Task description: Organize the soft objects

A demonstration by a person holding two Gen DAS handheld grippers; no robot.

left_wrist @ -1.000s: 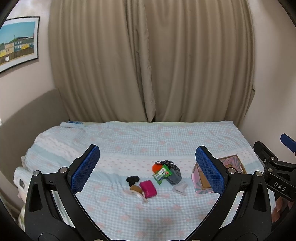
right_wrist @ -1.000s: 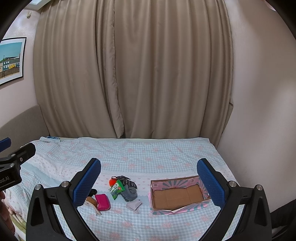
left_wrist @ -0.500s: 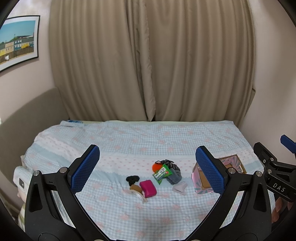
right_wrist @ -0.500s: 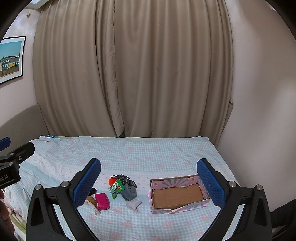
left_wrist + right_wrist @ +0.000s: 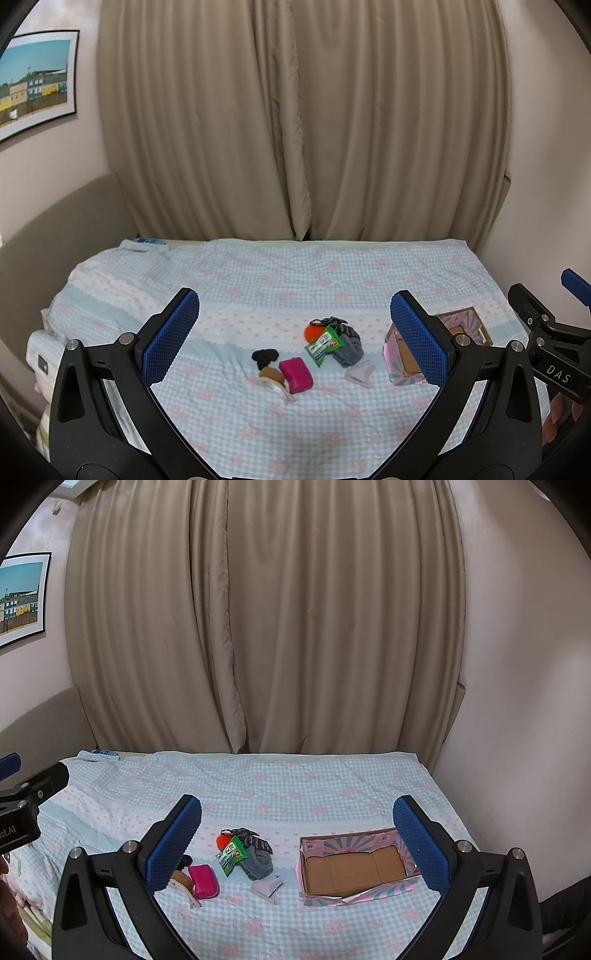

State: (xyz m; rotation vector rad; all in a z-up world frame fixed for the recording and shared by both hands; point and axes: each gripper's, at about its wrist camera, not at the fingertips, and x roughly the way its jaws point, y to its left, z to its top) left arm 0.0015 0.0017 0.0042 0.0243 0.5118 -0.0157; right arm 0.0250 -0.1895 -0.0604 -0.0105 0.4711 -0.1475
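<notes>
A small pile lies mid-bed: a magenta pouch (image 5: 295,376) (image 5: 202,881), a green packet (image 5: 324,344) (image 5: 231,854), an orange ball (image 5: 312,331), dark grey socks (image 5: 347,350) (image 5: 256,860), a black item (image 5: 264,356), a brown item (image 5: 272,374) and a pale folded cloth (image 5: 359,373) (image 5: 266,886). An open pink cardboard box (image 5: 354,867) (image 5: 406,354) sits to their right, its bottom bare. My left gripper (image 5: 293,336) and right gripper (image 5: 297,843) are both open and empty, held well above and short of the objects.
The bed (image 5: 258,288) has a blue checked cover with pink flowers. Beige curtains (image 5: 295,129) hang behind it. A wall (image 5: 517,701) stands to the right, a padded headboard (image 5: 48,229) to the left. The right gripper shows at the left view's right edge (image 5: 546,332).
Both views have shifted very slightly; the objects and box have not moved. Both grippers remain open.
</notes>
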